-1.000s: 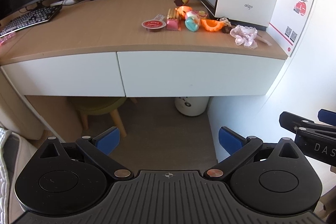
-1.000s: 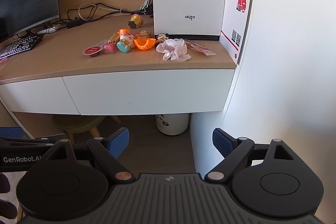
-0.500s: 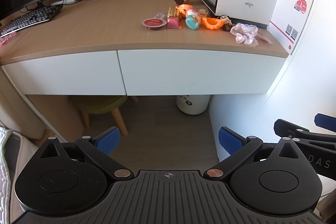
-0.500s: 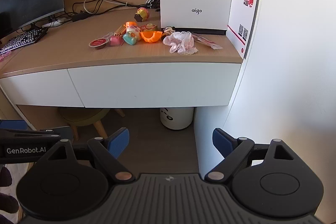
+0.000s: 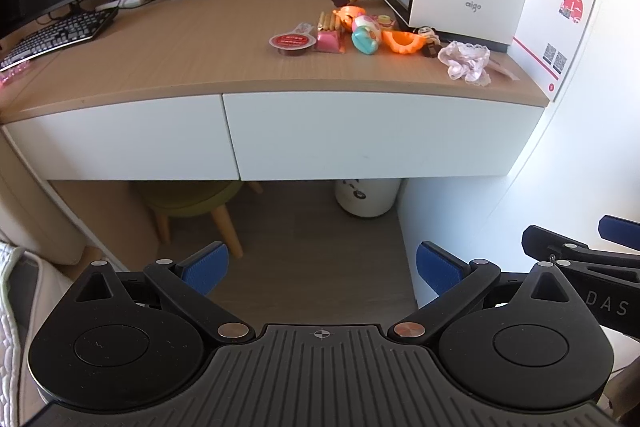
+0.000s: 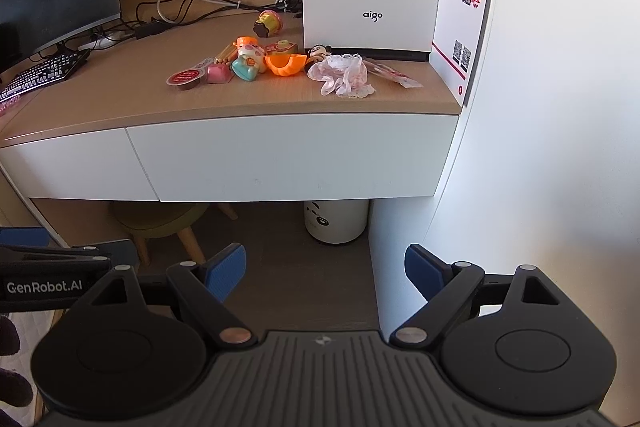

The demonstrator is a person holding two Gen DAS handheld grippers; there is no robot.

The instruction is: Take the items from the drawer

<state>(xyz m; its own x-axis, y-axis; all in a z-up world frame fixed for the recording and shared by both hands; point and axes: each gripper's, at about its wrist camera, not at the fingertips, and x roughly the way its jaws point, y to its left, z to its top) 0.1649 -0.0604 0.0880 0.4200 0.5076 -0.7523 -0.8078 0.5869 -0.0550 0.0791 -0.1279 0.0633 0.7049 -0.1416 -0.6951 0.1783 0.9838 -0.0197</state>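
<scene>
Both drawers shut, toys already heaped on the table (image 5: pixel 160 67) above: my left gripper (image 5: pixel 318 267) and right gripper (image 6: pixel 325 269) hang spread and empty, well short of the right drawer (image 6: pixel 296 157) ahead — I'd hook its lower edge squarely.

Toys (image 5: pixel 362 35) on desk (image 5: pixel 180 59) — drawer (image 5: pixel 380 135) beneath, bin (image 5: pixel 366 197) under.
</scene>
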